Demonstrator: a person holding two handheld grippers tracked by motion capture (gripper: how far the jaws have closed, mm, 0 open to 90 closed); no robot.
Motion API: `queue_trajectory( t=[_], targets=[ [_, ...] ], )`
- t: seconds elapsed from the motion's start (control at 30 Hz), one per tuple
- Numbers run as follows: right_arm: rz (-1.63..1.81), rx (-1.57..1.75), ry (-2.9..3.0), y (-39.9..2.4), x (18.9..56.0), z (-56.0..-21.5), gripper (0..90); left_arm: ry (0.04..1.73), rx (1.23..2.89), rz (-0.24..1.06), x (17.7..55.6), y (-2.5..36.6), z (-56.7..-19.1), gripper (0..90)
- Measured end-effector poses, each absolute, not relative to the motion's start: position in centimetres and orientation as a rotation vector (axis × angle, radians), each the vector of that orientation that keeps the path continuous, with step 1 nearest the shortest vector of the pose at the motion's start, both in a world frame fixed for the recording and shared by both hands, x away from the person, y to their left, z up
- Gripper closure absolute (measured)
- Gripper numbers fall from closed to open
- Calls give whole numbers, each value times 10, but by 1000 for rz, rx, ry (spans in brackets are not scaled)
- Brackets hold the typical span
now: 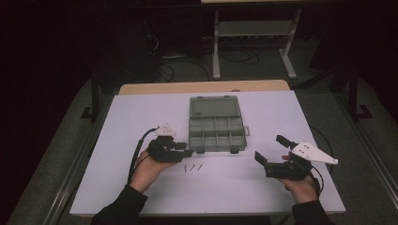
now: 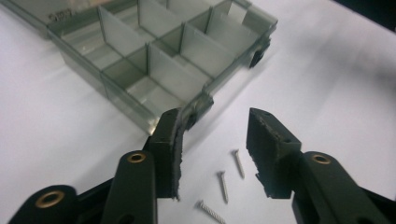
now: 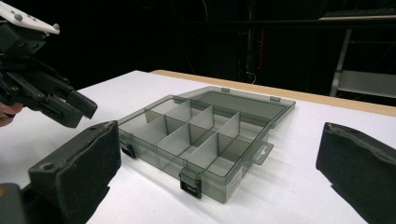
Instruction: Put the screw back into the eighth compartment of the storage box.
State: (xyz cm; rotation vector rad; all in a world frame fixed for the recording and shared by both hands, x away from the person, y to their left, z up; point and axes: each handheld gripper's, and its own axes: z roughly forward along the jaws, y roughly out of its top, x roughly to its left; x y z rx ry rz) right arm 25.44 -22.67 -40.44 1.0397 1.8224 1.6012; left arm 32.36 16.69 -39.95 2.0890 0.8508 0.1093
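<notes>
A grey see-through organiser box lies open mid-table, lid flat behind it, its compartments empty. Three small screws lie loose on the table just in front of its near left corner. My left gripper hovers over that corner, open, nothing between its fingers. In the left gripper view the screws lie just below and between the open jaws, with the box beyond. My right gripper stands wide open to the right of the box, holding nothing. In the right gripper view the box sits ahead.
The white table has a wooden far edge. Beyond it, on the dark floor, stands a metal frame among cables. In the right gripper view, the left gripper shows at the left.
</notes>
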Motion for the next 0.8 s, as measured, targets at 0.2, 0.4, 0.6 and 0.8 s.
queue_trajectory(
  t=[0.2, 0.4, 0.6, 0.8],
  targets=[
    [1592, 1040, 1827, -226, 254, -405, 0, 865, 2123, 78, 320, 169, -405, 620],
    [1591, 1039, 1828, -226, 254, -405, 0, 880, 2170, 61, 316, 171, -411, 656],
    [1589, 1037, 1830, -226, 254, -405, 0, 896, 2196, 25, 314, 171, -416, 688],
    [1587, 1035, 1835, -225, 255, -405, 0, 906, 2245, -9, 311, 170, -420, 704]
  ],
)
